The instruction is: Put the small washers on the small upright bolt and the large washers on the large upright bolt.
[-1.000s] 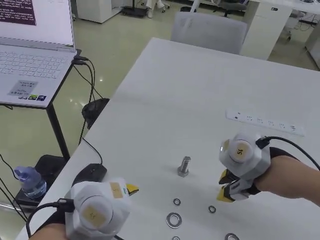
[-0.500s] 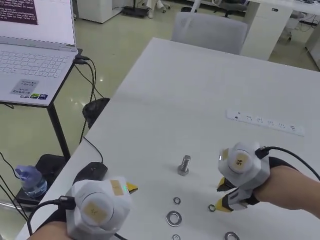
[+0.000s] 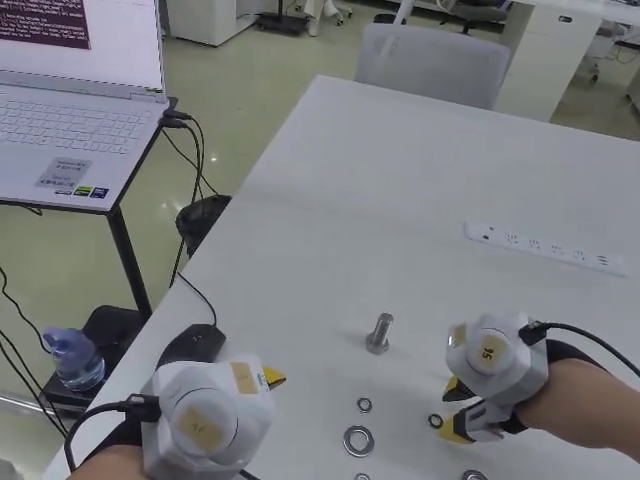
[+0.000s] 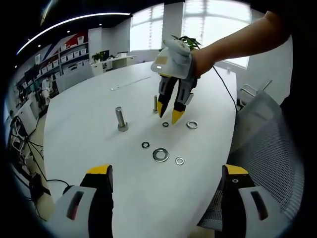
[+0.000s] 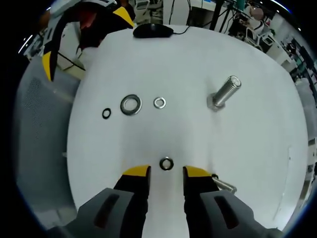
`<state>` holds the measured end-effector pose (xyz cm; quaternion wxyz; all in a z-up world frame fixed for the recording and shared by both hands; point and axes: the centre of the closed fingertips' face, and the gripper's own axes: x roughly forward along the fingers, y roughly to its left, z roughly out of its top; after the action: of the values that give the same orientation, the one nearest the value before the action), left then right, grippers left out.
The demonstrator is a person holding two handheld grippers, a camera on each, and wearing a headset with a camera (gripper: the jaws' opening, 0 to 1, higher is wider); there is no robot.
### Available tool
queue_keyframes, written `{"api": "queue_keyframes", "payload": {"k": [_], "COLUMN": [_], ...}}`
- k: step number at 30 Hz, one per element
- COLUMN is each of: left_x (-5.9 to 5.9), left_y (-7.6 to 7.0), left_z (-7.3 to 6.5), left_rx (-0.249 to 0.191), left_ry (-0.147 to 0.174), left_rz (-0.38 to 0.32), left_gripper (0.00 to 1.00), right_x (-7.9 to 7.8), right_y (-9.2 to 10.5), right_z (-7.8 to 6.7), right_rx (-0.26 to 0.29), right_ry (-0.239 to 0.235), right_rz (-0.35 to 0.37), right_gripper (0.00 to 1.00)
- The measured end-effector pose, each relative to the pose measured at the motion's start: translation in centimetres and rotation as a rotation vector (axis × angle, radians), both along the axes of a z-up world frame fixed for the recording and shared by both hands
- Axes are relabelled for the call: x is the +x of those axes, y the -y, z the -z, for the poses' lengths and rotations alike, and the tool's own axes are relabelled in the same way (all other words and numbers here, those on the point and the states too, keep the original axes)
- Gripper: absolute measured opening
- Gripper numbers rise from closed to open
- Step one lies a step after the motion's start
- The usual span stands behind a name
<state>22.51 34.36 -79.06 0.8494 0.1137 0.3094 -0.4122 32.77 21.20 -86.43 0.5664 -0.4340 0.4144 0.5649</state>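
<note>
The right gripper (image 5: 167,174) points down at the white counter (image 3: 400,200). Its 2 yellow-tipped jaws are a little apart and clamped on nothing. A small washer (image 5: 166,163) lies flat on the counter just ahead of the tips, in line with the gap between them. Whether a tip touches it I cannot tell.

The small bolt (image 4: 155,103) stands upright just beside this gripper, partly hidden behind it in the left gripper view. The large bolt (image 3: 379,333) stands upright farther out on the counter, apart from both grippers.

Between the 2 grippers lies a large washer (image 5: 131,104). A second small washer (image 5: 158,102) is just beside it on the side toward the large bolt, and a third small washer (image 5: 106,113) is on its other side. Another washer (image 4: 191,124) lies near the right gripper's tips, on the side away from the bolts.

The left gripper (image 4: 166,171) is held at the counter's near edge, jaws wide apart and holding nothing.

A power strip (image 3: 545,250) lies farther back on the counter and a computer mouse (image 5: 153,30) sits near its edge. A laptop (image 3: 70,130) stands on a separate stand beside the counter, and a grey chair (image 3: 430,62) stands at the far end.
</note>
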Motion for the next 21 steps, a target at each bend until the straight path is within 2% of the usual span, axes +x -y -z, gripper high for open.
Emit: {"api": "queue_keyframes", "payload": {"k": [14,15,21], "left_x": [0.1,0.1,0.2], "left_y": [-0.1,-0.1,-0.1], "left_z": [0.2,0.2,0.4], "left_rx": [0.003,0.002,-0.001], "left_ry": [-0.004,-0.005,-0.008], "left_rz": [0.004,0.004,0.004], "left_gripper": [0.89,0.89,0.89], "right_x": [0.1,0.2,0.4], "right_y": [-0.3,-0.5,-0.5], "right_z": [1.2,1.0,1.1], "right_rx": [-0.022,-0.008,-0.017], "right_ry": [-0.008,-0.013,-0.011], "right_rz": [-0.013,-0.001,0.001], "right_gripper": [0.26,0.25,0.23]}}
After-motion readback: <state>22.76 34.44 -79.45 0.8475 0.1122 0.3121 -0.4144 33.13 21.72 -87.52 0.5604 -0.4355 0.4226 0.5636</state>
